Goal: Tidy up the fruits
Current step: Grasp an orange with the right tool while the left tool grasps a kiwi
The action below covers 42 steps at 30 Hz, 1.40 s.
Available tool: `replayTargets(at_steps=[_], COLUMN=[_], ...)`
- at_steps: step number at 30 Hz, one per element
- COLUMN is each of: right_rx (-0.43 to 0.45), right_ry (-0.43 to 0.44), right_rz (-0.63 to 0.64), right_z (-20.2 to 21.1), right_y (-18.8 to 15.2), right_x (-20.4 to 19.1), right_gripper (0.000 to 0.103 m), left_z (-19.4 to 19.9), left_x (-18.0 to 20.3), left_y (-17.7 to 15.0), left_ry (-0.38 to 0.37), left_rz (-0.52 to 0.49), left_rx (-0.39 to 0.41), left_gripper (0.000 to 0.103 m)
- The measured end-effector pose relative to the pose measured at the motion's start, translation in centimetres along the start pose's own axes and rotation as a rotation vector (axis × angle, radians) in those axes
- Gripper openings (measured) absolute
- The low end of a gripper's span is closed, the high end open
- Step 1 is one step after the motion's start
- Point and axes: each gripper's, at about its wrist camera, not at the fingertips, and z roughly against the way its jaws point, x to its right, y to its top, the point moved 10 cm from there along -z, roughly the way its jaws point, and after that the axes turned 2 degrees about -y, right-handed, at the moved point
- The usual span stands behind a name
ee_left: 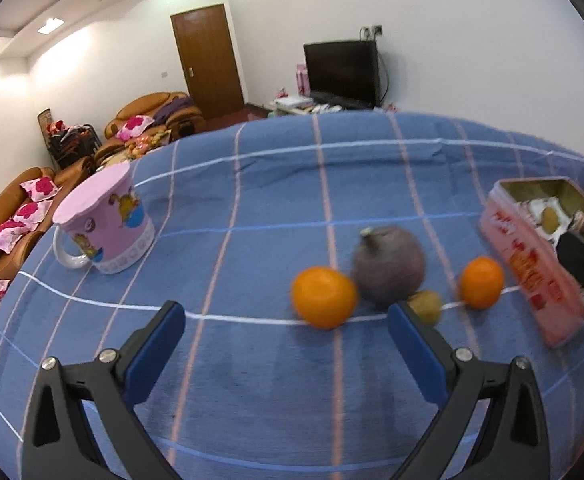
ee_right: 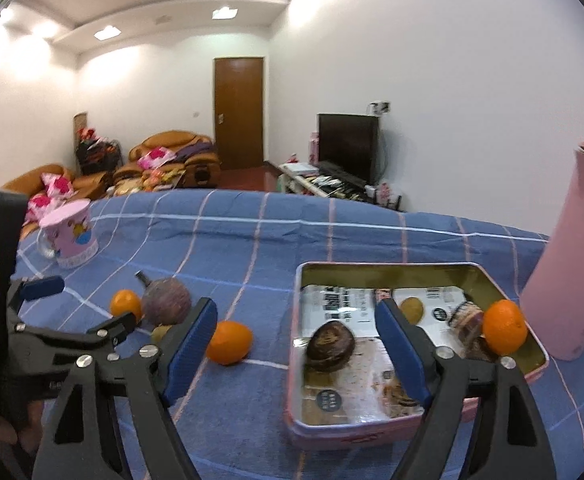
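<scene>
On the blue checked cloth lie an orange (ee_left: 324, 297), a purple round fruit (ee_left: 389, 265), a small brown-green fruit (ee_left: 426, 306) and a second orange (ee_left: 481, 281). My left gripper (ee_left: 286, 342) is open and empty, just short of them. A pink tin (ee_right: 376, 436) holds a dark fruit (ee_right: 329, 345), a small brown fruit (ee_right: 411, 309), an orange (ee_right: 504, 326) and packets. My right gripper (ee_right: 296, 340) is open and empty above the tin's near left part. The left gripper (ee_right: 92, 320) shows at the left by the loose fruits (ee_right: 167, 301).
A pink cartoon mug (ee_left: 106, 224) with a lid stands far left on the table. A tall pink container (ee_right: 568, 256) stands right of the tin. Behind the table are sofas, a door and a television.
</scene>
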Motion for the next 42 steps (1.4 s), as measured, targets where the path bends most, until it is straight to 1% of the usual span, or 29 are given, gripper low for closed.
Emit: replayTargets(at_steps=[1, 3, 6, 10, 11, 12, 15, 21, 23, 27, 30, 32, 34, 37, 40, 42], right_rx=[-0.01, -0.042, -0.092, -0.159, -0.181, -0.207, -0.274, -0.325, -0.329, -0.327, -0.311, -0.277, -0.218, -0.152, -0.113, -0.086], right_ry=[0.008, 0.031, 0.064, 0.084, 0.088, 0.091, 0.087, 0.037, 0.045, 0.033, 0.067, 0.095, 0.11, 0.123, 0.129, 0.123], right_rz=[0.017, 0.062, 0.115, 0.159, 0.17, 0.186, 0.23, 0.333, 0.319, 0.317, 0.265, 0.223, 0.182, 0.122, 0.096, 0.091], right_z=[-0.2, -0.9, -1.7, -3.1, -3.6, -4.2, -5.7, -7.3, -7.4, -7.2, -6.5, -5.7, -4.5, -2.9, -1.6, -0.9], right_y=[-0.1, -0.5, -1.1, -1.9, -2.1, -2.5, -3.5, -4.4, -4.3, -4.4, -4.0, -3.5, -2.7, -1.9, -1.6, -1.3], right_x=[-0.5, -1.8, -3.2, -4.5, -4.7, -5.1, -5.7, -6.7, -6.5, -6.3, -6.1, -6.1, -5.8, -5.2, -5.0, -4.9], right_gripper=[0.069, 0.065, 0.064, 0.063, 0.062, 0.058, 0.047, 0.046, 0.045, 0.041, 0.04, 0.04, 0.04, 0.04, 0.04, 0.04], left_z=[-0.2, -0.6, -0.8, -1.0, -1.1, -1.2, -1.2, -1.4, -1.4, -1.6, -1.7, -1.6, -1.4, -0.9, -0.2, 0.2], left_x=[-0.3, -1.0, -1.7, -2.2, -2.3, -2.3, -2.3, -2.0, -1.9, -1.9, -1.9, -1.8, -1.7, -1.2, -0.1, 0.9], left_y=[-0.1, -0.2, -0.3, -0.4, -0.4, -0.4, -0.4, -0.6, -0.6, -0.7, -0.7, -0.7, -0.7, -0.6, -0.6, -0.7], left_ry=[0.005, 0.015, 0.029, 0.042, 0.041, 0.04, 0.035, 0.03, 0.029, 0.029, 0.028, 0.028, 0.024, 0.009, -0.031, -0.077], left_rz=[0.003, 0.014, 0.012, 0.002, 0.001, 0.001, -0.004, -0.025, -0.028, -0.029, -0.029, -0.03, -0.034, -0.05, -0.068, -0.077], left_rx=[-0.009, -0.025, -0.034, -0.041, -0.045, -0.048, -0.05, -0.057, -0.061, -0.065, -0.065, -0.063, -0.056, -0.039, -0.02, -0.014], left_gripper=[0.103, 0.103, 0.103, 0.103, 0.103, 0.103, 0.103, 0.103, 0.103, 0.103, 0.103, 0.103, 0.103, 0.102, 0.098, 0.095])
